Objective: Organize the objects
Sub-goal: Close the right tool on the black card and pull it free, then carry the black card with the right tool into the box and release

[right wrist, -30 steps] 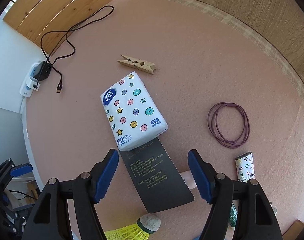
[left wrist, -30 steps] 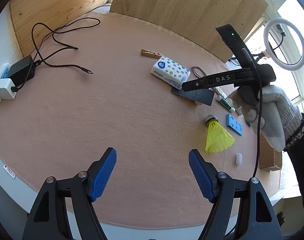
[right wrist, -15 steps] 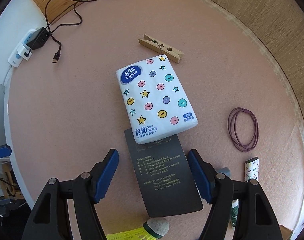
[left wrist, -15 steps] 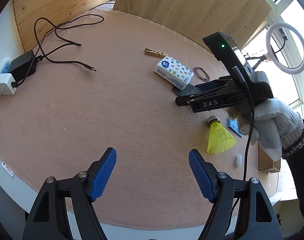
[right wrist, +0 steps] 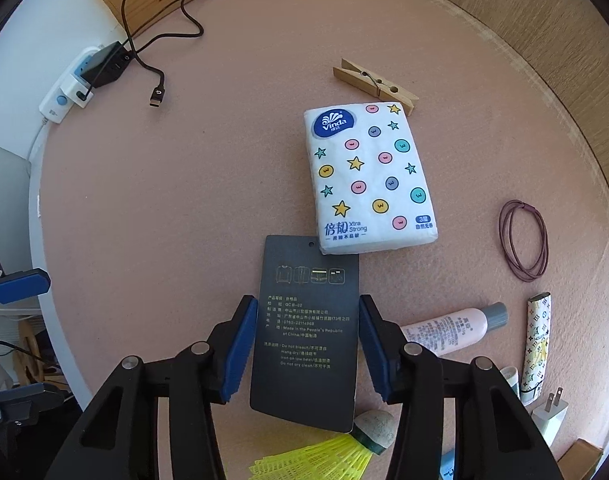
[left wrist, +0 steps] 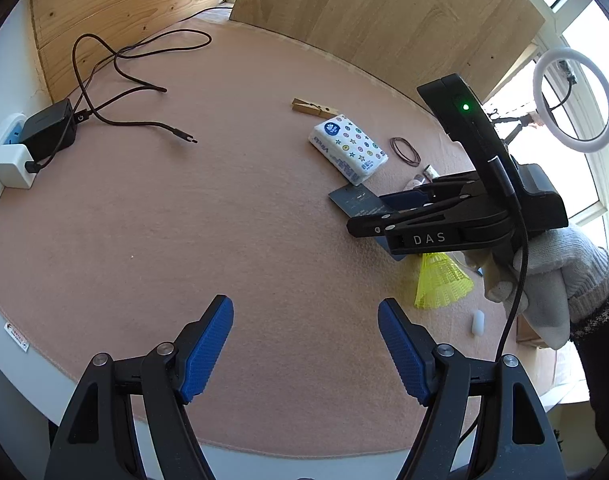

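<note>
You work over a round table [right wrist: 176,200] covered in pinkish felt, with wooden panels [left wrist: 384,20] along its far edge and a bright window [left wrist: 584,184] beside it. Take the star-printed tissue pack [right wrist: 370,176] as your landmark. The dark card tag [right wrist: 308,332] lies flat just in front of it, its top corner touching the pack. Your right gripper [right wrist: 307,346] points down over the tag; its jaws have just been closing and now flank the tag's long edges, though you cannot tell if the pads press yet. Your left gripper [left wrist: 305,350] hangs open over bare felt, well away from the pack. Behind the pack lies a wooden clothespin [right wrist: 374,86]; to its right, a purple hair band [right wrist: 524,246]. Far left of it, a black charger [right wrist: 106,64] sits in a power strip [right wrist: 62,98].
</note>
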{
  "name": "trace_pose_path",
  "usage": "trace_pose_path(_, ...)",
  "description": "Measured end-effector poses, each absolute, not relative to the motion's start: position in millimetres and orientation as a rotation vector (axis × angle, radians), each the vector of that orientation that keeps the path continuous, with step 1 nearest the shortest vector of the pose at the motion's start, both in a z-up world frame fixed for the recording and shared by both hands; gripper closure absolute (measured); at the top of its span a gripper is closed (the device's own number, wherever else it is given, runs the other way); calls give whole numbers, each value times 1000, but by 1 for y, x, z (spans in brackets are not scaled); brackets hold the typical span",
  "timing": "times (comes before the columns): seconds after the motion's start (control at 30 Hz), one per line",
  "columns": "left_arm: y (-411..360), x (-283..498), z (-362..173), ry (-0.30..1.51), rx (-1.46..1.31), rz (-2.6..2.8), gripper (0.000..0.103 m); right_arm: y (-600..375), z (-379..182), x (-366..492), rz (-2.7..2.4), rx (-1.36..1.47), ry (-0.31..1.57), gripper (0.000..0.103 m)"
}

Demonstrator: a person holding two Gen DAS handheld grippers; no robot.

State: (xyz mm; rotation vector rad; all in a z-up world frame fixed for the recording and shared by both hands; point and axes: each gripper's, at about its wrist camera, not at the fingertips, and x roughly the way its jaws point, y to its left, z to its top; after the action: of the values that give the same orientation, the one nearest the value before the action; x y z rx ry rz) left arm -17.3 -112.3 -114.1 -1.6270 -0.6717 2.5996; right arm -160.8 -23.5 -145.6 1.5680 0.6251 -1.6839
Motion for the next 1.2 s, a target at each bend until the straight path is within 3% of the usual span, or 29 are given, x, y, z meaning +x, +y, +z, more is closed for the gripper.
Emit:
trace_pose_path(0.2, -115, -16, -113, -673, -1626, 2607, 25, -16, -141, -142, -1662, 1548, 578, 57)
trace_pose_path(0.77, -79, -34, -101, -557, -1581, 2573, 25, 102, -68, -94, -2022, 1451, 66, 57)
trace_pose_path(1.2, -17, -59, -101, -417, -1559, 2472, 25, 262, -36, -73, -2458, 1478, -145, 57)
